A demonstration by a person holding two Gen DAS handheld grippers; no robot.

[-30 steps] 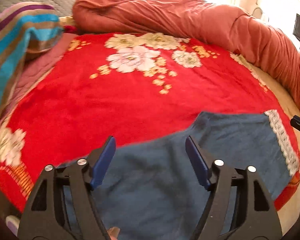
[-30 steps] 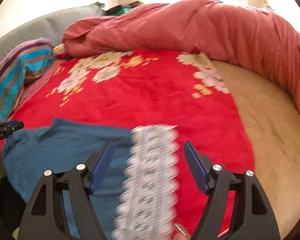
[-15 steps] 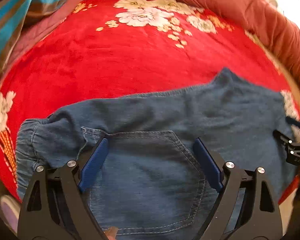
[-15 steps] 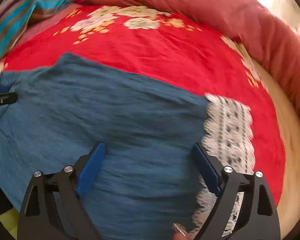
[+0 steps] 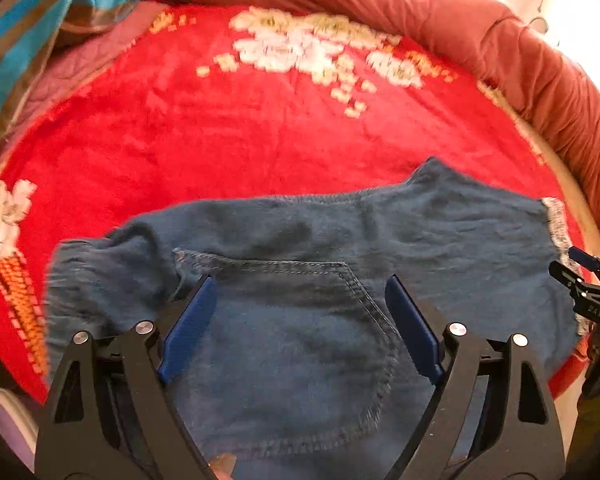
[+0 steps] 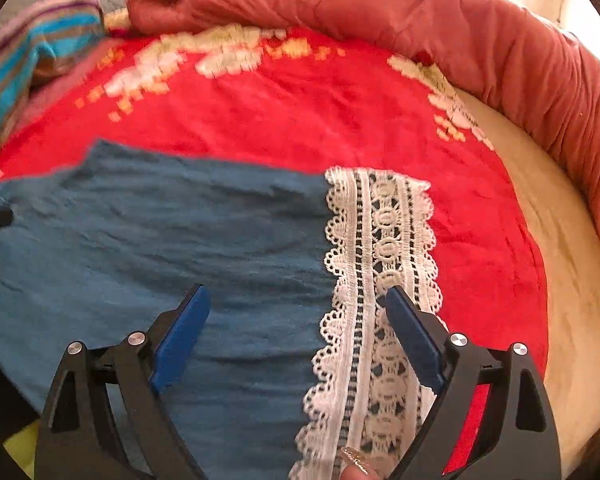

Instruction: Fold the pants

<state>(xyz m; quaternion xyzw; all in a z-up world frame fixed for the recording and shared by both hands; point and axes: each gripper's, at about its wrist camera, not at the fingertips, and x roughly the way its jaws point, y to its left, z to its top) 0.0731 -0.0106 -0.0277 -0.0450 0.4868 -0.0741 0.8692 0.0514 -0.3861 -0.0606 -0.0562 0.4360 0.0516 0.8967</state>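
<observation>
Blue denim pants [image 5: 300, 232] lie flat across the near part of a red floral blanket [image 5: 260, 132]. A stitched back pocket [image 5: 292, 320] faces up, and the waistband is bunched at the left. My left gripper [image 5: 299, 280] hovers open over the pocket with nothing clamped between its pads. In the right wrist view the leg of the pants [image 6: 160, 232] ends in a white lace hem [image 6: 380, 240]. My right gripper [image 6: 297, 290] is open above that end, with its right finger [image 6: 412, 332] over the lace. A fingernail [image 6: 354, 460] shows at the bottom edge.
A bulky rust-red duvet [image 5: 420, 12] is rolled along the far and right sides of the bed. A striped blanket [image 5: 40, 20] is heaped at the far left. Bare cream mattress [image 6: 560, 240] shows to the right of the red blanket.
Both grippers' jaws have spread wider, and both have dipped closer to the pants. The pants have settled flat with the pocket up. The lace hem now sits under the right finger.
</observation>
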